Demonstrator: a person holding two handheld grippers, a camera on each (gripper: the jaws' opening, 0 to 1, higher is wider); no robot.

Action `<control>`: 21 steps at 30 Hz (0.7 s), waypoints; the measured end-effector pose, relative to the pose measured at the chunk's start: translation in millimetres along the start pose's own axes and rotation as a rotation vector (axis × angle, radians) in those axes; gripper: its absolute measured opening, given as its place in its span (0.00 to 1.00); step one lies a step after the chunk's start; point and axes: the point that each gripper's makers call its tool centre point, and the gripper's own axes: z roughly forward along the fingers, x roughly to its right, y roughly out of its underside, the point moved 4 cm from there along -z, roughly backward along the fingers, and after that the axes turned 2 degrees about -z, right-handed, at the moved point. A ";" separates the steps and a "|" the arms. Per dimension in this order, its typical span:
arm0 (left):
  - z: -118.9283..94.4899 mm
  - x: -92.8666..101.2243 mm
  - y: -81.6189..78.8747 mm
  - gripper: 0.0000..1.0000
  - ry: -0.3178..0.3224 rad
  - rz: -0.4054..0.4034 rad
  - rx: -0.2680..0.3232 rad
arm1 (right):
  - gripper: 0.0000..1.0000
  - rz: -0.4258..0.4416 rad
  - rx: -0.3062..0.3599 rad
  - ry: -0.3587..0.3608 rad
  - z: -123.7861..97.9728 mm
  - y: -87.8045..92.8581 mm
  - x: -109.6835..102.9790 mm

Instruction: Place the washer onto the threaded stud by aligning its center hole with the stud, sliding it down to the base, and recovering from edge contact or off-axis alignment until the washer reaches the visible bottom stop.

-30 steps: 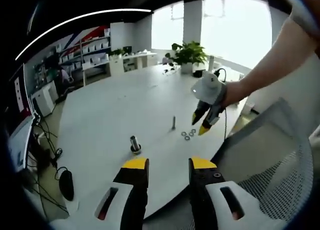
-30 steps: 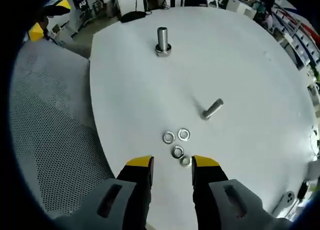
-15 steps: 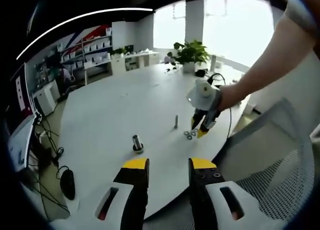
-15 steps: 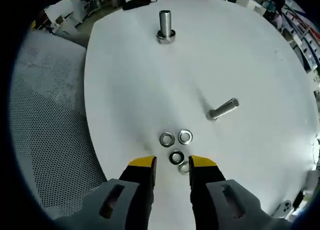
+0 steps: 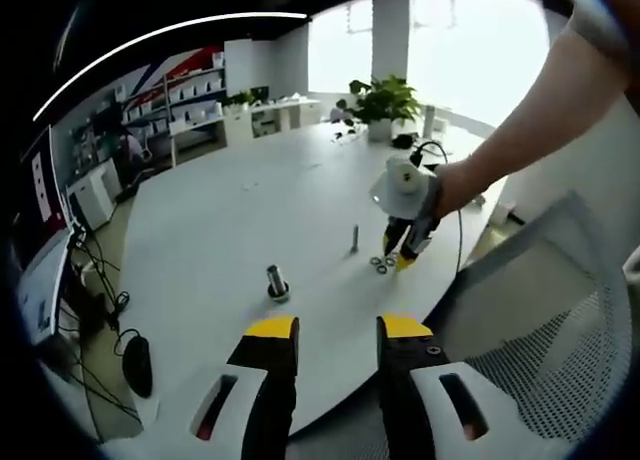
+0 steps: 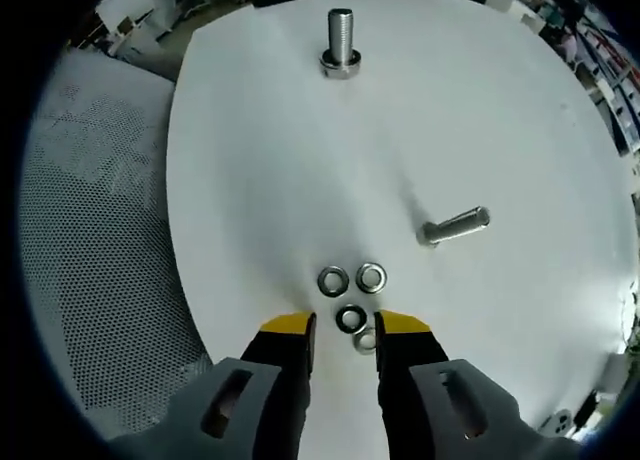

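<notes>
The right gripper (image 6: 345, 325) points steeply down at the white table (image 6: 500, 100), its jaws parted, empty, flanking a washer (image 6: 350, 318) among four. Beyond stand a small stud (image 6: 455, 226) and a larger one (image 6: 340, 42). The left gripper (image 5: 334, 328) hovers back, jaws apart, empty

No readable text, label, brand, number or sign anywhere in either view. Shelf boxes at the far wall in the left gripper view too small and blurred to read.
</notes>
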 end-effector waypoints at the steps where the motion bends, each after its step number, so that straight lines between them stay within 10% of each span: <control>1: 0.1 0.0 0.1 0.29 -0.001 0.001 0.000 | 0.26 0.003 -0.005 0.000 -0.1 -0.7 0.1; 8: 0.5 -0.2 2.0 0.29 -0.006 0.007 -0.010 | 0.25 -0.061 -0.104 -0.011 1.1 -3.0 0.4; 21: -0.4 -0.7 1.0 0.29 -0.015 0.012 -0.005 | 0.15 -0.045 -0.086 -0.030 0.6 1.5 1.0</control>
